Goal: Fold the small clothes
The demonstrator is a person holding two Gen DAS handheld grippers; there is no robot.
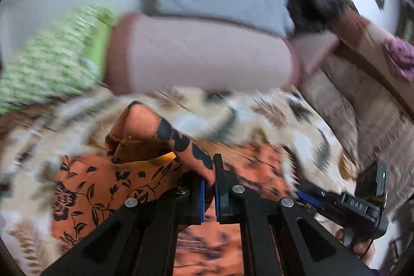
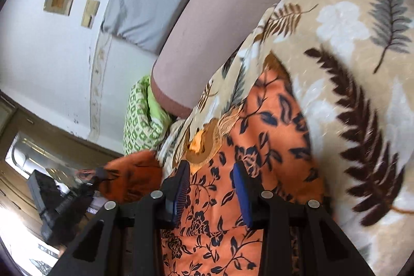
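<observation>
Fold barely begun: my left gripper (image 1: 210,194) has its jaws clamped on a lifted fold of the orange floral garment (image 1: 103,188), my right gripper (image 2: 211,192) stands with jaws apart over the rest, which lies unfolded on the leaf-print blanket (image 2: 349,43).

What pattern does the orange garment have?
Dark navy flowers and leafy vines on orange garment, clearest in the right wrist view.

Orange garment (image 2: 258,146) w/ black floral print: thin matt woven cloth. Leaf-print blanket (image 2: 349,48): soft, fuzzy fabric. Pink bolster (image 2: 220,25): smooth matt cloth. Gripper fingers (image 2: 178,188): matt black plastic, ribbed blue rubbery pads, shiny metal pins
</observation>
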